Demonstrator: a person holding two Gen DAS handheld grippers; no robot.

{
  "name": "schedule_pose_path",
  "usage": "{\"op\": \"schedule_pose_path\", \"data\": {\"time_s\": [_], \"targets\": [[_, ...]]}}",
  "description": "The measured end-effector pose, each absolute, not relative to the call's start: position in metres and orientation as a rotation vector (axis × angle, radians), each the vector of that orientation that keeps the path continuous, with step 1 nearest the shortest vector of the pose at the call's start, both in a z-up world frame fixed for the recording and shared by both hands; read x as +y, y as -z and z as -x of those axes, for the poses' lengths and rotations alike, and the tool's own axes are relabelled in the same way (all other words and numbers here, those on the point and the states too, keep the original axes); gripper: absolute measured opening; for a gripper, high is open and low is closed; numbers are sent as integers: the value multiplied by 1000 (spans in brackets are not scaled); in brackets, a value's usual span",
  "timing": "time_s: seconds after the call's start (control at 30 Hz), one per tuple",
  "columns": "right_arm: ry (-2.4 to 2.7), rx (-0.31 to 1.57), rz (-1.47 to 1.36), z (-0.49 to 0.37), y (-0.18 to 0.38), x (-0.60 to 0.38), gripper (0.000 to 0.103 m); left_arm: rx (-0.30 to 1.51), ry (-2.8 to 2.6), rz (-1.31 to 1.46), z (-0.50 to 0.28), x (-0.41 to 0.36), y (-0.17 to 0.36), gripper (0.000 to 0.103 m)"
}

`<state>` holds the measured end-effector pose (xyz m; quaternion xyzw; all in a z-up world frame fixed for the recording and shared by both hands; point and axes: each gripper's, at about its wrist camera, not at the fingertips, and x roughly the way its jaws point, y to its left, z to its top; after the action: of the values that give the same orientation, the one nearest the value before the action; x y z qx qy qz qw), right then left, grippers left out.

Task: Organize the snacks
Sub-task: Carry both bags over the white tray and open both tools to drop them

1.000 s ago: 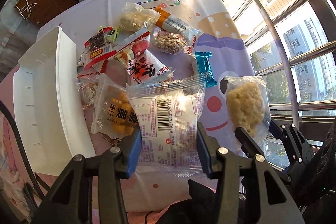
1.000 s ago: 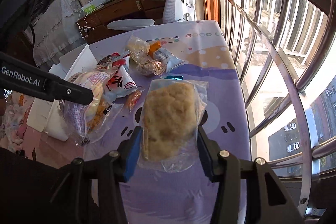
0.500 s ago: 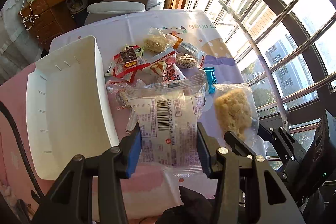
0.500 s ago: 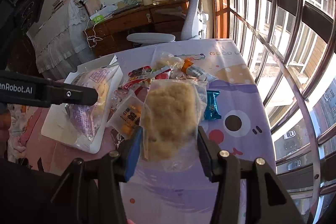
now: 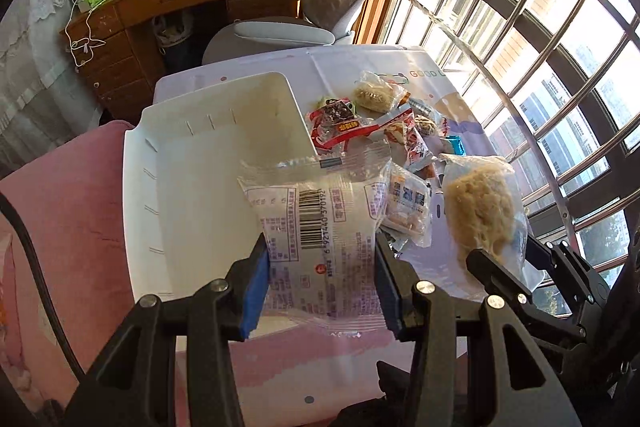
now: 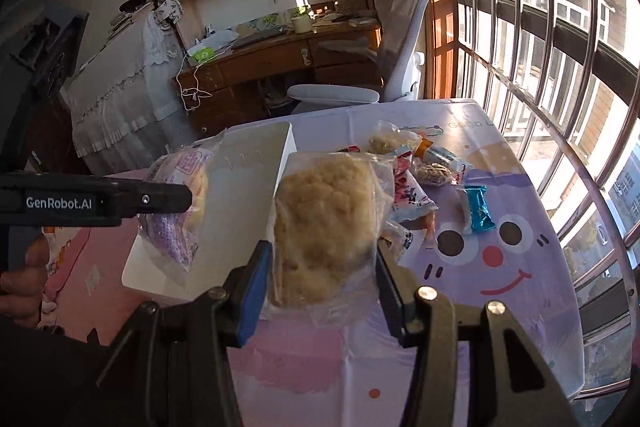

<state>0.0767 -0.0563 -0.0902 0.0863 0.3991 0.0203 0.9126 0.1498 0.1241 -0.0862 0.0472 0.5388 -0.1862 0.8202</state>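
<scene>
Snacks are hanging clamped in both jaws, barcoded packet in the left gripper over the white bin, crumbly cake packet in the right gripper beside its rim.

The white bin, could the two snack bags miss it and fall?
Maybe. The left hand-held gripper pinches only the barcode packet's lower end, so the slick wrapper could slip. The right hand-held gripper's crumbly cake bag hangs beside the white bin, above the snack pile, and could drop there.
</scene>
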Motion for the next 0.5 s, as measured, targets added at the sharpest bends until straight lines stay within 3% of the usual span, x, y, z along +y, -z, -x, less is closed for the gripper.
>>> {"op": "schedule_pose_path", "data": {"time_s": [0.5], "targets": [[-168, 798, -164, -115, 88, 33, 51, 1124, 287, -59, -164, 227, 106, 47]]}}
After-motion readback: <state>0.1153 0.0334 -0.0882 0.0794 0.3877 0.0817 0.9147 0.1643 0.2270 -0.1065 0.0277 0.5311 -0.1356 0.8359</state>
